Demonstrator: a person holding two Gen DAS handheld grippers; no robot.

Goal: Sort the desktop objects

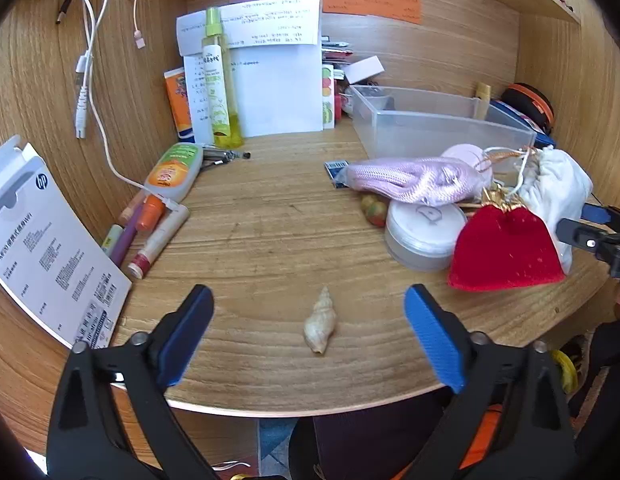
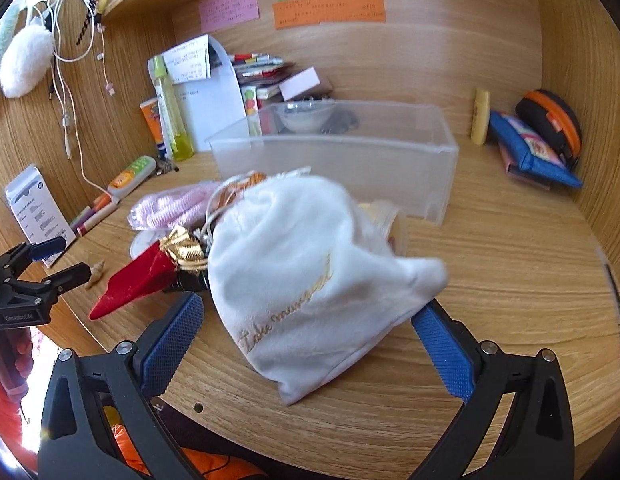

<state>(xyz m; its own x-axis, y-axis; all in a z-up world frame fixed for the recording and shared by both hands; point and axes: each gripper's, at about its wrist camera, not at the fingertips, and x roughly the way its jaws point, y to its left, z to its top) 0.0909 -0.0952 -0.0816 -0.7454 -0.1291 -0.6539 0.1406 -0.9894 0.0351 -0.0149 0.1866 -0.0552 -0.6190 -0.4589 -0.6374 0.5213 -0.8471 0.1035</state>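
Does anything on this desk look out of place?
Yes: a small seashell lies alone on the bare wood near the front edge, among toiletries and pouches. The clear bin looks nearly empty while bags pile up beside it.

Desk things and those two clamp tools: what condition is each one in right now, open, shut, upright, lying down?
Left gripper: jaws open, around the seashell, not touching.
Right gripper: jaws open, astride the white pouch; contact unclear.
Seashell: lying flat.
White pouch: lying slumped, drawstring end away from the camera.
Red pouch: lying, neck tied with gold cord.
Clear bin: upright, lidless.
Yellow spray bottle: standing, capped.
Round jar: lid on.
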